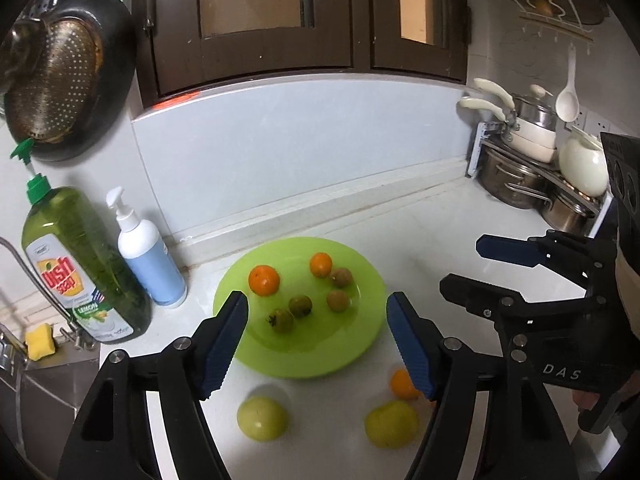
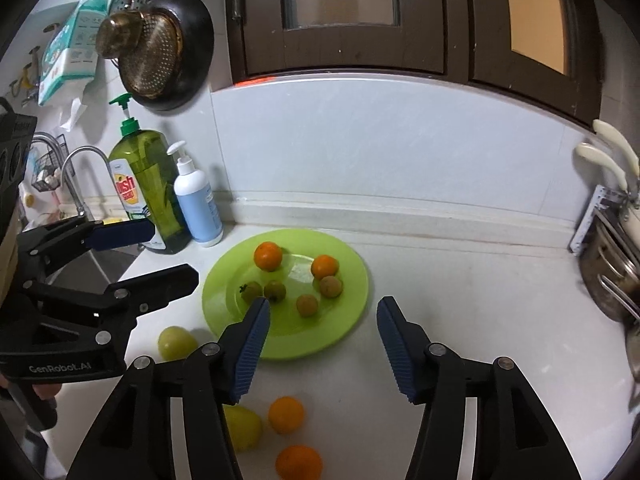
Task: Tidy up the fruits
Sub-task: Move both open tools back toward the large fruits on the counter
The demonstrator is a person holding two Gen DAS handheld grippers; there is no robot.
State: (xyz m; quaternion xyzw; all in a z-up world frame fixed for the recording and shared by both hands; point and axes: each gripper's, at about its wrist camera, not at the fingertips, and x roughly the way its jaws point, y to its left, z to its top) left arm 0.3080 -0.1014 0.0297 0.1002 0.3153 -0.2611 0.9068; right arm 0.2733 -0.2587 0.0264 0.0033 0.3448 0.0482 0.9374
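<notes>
A white countertop is seen with a green plate at centre; task judged partly done. Six fruits are already on the plate: two oranges toward 12 o'clock and four small brownish-green fruits mid-plate. Left off the plate, near its 6 to 7 o'clock edge: two yellow-green apples, one at 8 o'clock in the right wrist view, and two oranges on the counter. The left gripper is spread wide, holding nothing, hovering over the plate's near rim. The right gripper is likewise spread and empty. Four fruits remain to be placed.
</notes>
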